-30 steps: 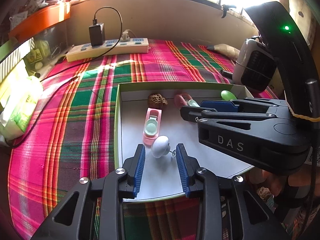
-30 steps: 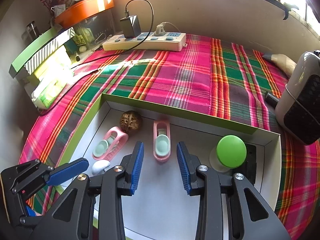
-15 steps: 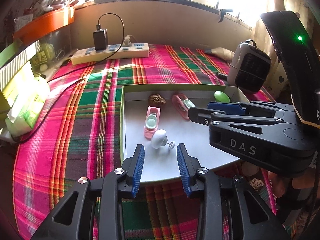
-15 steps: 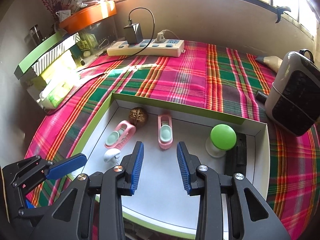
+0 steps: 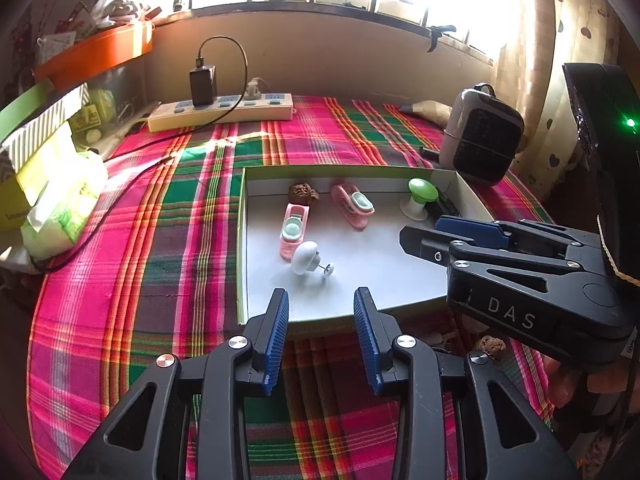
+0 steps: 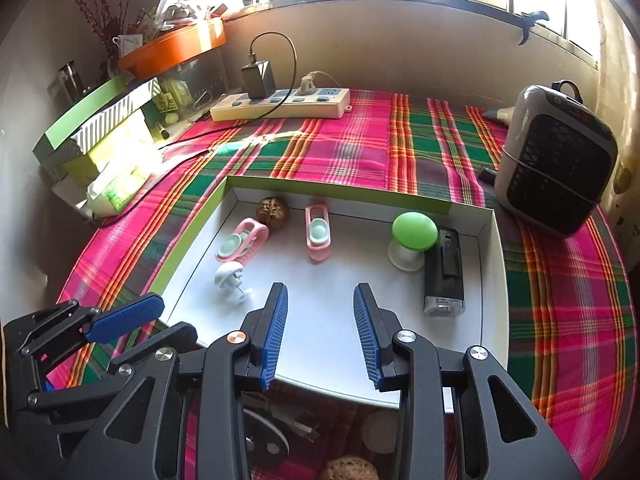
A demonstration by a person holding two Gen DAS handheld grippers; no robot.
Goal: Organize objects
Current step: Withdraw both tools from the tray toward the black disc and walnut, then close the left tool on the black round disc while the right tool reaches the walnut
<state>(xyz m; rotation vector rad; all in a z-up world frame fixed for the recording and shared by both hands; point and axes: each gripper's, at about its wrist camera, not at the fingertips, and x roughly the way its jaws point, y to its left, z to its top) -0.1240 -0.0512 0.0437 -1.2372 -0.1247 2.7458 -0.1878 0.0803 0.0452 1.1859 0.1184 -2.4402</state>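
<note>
The left gripper hangs with its blue pads spread and nothing between them, just short of the near edge of the shallow box. A white mushroom-shaped knob lies inside the box at the gripper's 12 o'clock, apart from it. The right gripper is likewise spread and empty over the box floor, with the green knob at its 1 o'clock.
</note>
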